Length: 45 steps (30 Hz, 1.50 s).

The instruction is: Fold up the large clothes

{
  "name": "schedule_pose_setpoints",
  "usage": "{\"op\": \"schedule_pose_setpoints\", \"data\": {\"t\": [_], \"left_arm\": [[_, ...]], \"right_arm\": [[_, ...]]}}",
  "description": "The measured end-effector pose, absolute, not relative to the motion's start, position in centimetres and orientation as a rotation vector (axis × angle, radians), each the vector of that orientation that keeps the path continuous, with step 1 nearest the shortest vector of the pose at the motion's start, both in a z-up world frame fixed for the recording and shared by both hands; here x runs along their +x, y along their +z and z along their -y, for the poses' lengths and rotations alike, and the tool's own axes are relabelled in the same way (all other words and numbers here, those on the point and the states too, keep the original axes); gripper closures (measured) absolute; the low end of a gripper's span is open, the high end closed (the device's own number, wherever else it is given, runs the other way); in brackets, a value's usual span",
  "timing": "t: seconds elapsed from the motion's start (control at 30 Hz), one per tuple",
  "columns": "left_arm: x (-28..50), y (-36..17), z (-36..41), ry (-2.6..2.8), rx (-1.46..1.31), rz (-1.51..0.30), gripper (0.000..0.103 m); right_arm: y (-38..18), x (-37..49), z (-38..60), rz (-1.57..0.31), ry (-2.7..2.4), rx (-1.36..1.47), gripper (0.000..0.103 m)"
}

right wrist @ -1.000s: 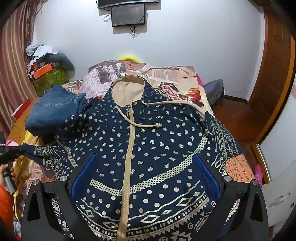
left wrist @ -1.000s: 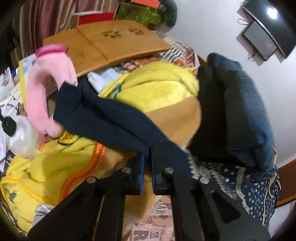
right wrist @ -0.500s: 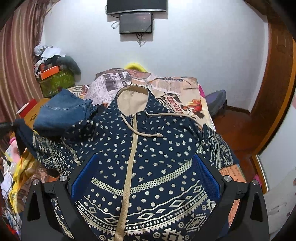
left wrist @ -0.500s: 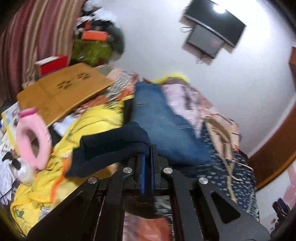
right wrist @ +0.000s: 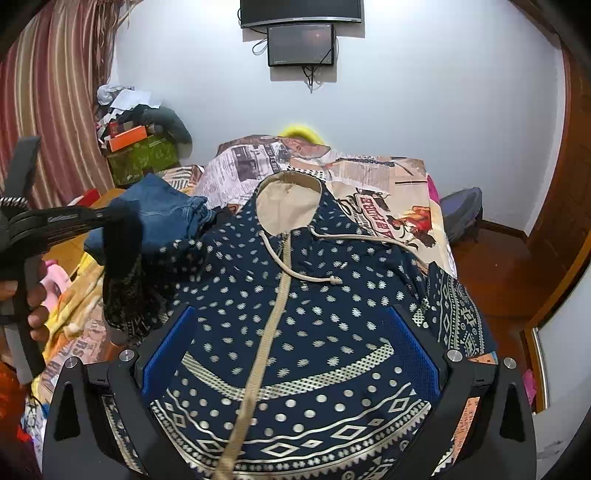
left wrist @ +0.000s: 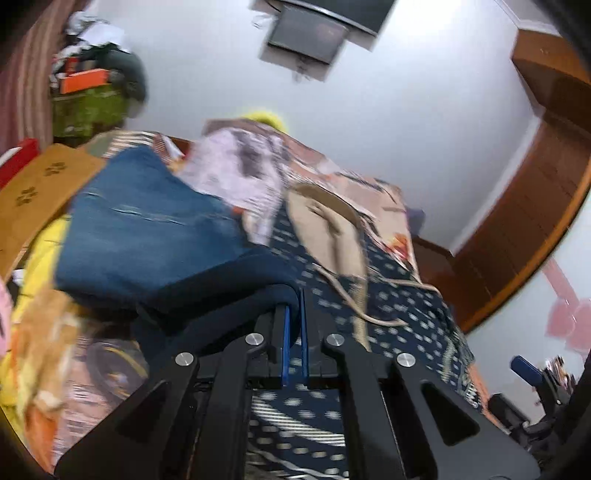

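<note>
Left hand-held gripper (left wrist: 293, 314) clamps the hoodie (right wrist: 295, 314) sleeve cuff (right wrist: 123, 243), lifting it to fold inward; right hand-held gripper (right wrist: 291, 354) hovers apart above the hoodie's hem.

The left wrist view looks low and tilted (blurred) along the bed (left wrist: 369, 192) toward the wall screen (left wrist: 306, 33); the right wrist view looks down the hoodie (right wrist: 295, 295) at the same wall.

Left tongs (left wrist: 294, 314) pinch the hoodie's (left wrist: 388, 306) dark sleeve (left wrist: 221, 291) beside folded jeans (left wrist: 140, 236).
</note>
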State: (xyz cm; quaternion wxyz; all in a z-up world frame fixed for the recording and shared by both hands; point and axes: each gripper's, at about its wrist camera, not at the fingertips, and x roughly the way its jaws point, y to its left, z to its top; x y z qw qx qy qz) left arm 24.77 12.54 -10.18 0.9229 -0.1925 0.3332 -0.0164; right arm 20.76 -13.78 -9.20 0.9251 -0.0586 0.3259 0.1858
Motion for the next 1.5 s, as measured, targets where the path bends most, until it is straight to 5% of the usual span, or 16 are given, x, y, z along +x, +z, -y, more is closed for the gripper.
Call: {"op": "schedule_pose_setpoints", "data": {"t": [0.4,0.57,0.63,1.07,1.5], "left_arm": [[28.3,-17.5,-0.5,-0.271,-0.197,-1.028,0.098],[26.4,-18.5,0.4,-0.300,-0.113,-1.078,0.066],[25.6,-17.9,0.3,-0.310,-0.083,-1.066,0.062],[18.9,-12.3,-8.0,-0.072,0.048,-0.838,0.034],[16.2,-19.0,-18.3,0.099,-0.094,-0.964,0.033]], "right_arm": [[-10.6,20.9,17.0,-0.707,0.333,-0.126,0.003],[-10.6,20.4,17.7,-0.712,0.318,-0.124,0.003],[-10.5,20.2,17.8,-0.710,0.313,-0.130,0.003],[-8.5,20.0,15.1,-0.644,0.337,-0.154,0.003],[-12.4,22.5,3.2,-0.775,0.578,-0.335,0.004]]}}
